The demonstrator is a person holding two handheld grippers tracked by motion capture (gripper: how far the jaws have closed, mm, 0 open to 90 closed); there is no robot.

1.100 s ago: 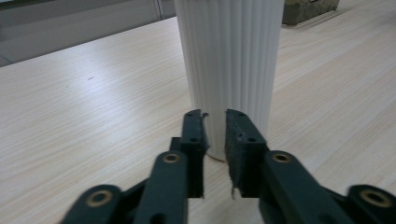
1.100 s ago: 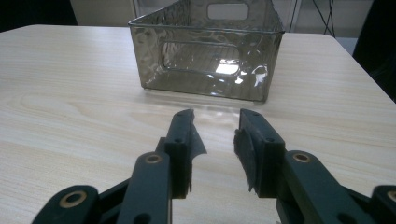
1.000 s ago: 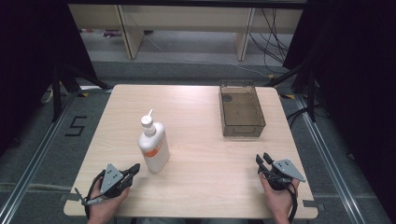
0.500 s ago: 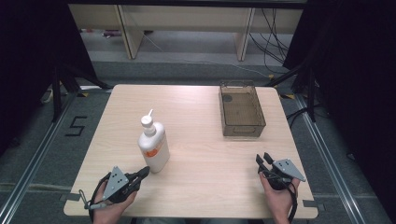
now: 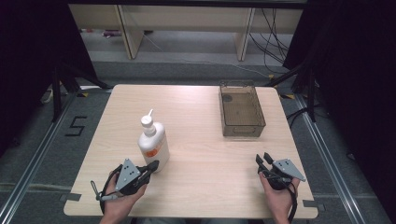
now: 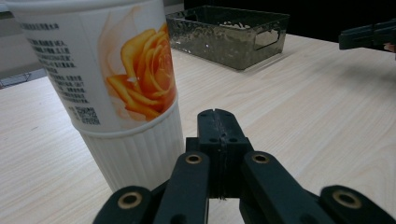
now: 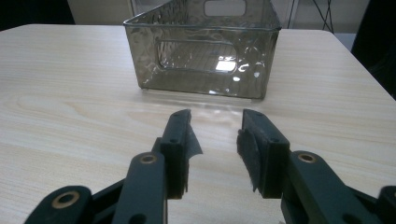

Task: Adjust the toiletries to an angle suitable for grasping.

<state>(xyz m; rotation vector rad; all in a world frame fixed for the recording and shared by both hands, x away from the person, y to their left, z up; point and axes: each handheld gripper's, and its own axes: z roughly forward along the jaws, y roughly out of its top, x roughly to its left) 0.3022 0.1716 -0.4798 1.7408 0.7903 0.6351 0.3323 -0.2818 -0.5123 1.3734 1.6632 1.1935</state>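
1. High view, left side: left gripper (image 5: 152, 165) sits just beside the foot of the bottle (image 5: 153, 142), at its near side. Jaws clenched together, nothing between them; the left gripper view shows the pads pressed flat against each other next to the ribbed base.
2. Bottle stands upright on the table (image 5: 196, 116), left of the bin (image 5: 241, 109) and well apart from it. Not gripped, not lifted.
3. Bin lies right of the bottle, toward the far edge. Looks empty, as far as its tinted walls let me see.
4. Right gripper (image 5: 262, 159) rests well right of the bottle, near the front edge, pointing at the bin. Jaws released and have just been opening; nothing between them.
5. Judgement: work barely begun. Probable aim is bottle into bin. Grasp, carry and placement all remain.
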